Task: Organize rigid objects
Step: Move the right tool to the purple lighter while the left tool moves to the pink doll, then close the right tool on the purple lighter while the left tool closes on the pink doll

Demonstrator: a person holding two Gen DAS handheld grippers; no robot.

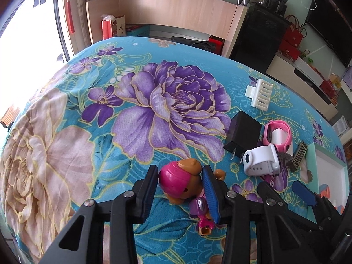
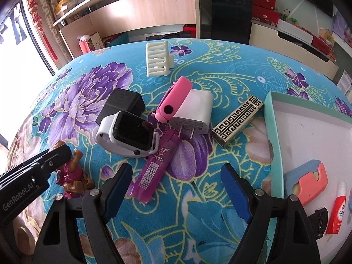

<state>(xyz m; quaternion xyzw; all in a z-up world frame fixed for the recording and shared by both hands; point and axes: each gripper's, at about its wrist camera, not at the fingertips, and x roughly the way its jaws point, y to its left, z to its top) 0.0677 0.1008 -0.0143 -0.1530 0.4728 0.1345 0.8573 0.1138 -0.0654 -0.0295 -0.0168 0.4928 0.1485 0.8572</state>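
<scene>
Right now the left gripper (image 1: 180, 189) has its two blue pads around the small brown plastic puppy toy with the pink helmet (image 1: 182, 182). The far pad touches the toy, but a thin gap shows by the near pad, so I cannot tell if the squeeze is tight. The toy is round and smooth, so it could spin or pop out and drop on the blue flowery cloth (image 1: 88, 132).

The right gripper (image 2: 176, 189) is wide apart and holds nothing. It hangs just over the see-through purple lighter (image 2: 154, 167). The lighter touches the white smart watch with the black screen (image 2: 127, 132), so a grab could bump the watch.

Next come the black plug block (image 2: 125, 103), the white plug block (image 2: 193, 112) with the pink wristband (image 2: 173, 101) leaning on it, and the black and gold patterned lighter (image 2: 237, 121). They sit close, so one push could knock the others.

Off to the side is the mint green tray with a white floor (image 2: 272, 132). Inside lie a blue and orange foam piece (image 2: 308, 180), a small red and white bottle (image 2: 338, 211) and a black clip (image 2: 319, 222).

Farthest away lies the white plastic hair claw (image 2: 157, 58), alone.
</scene>
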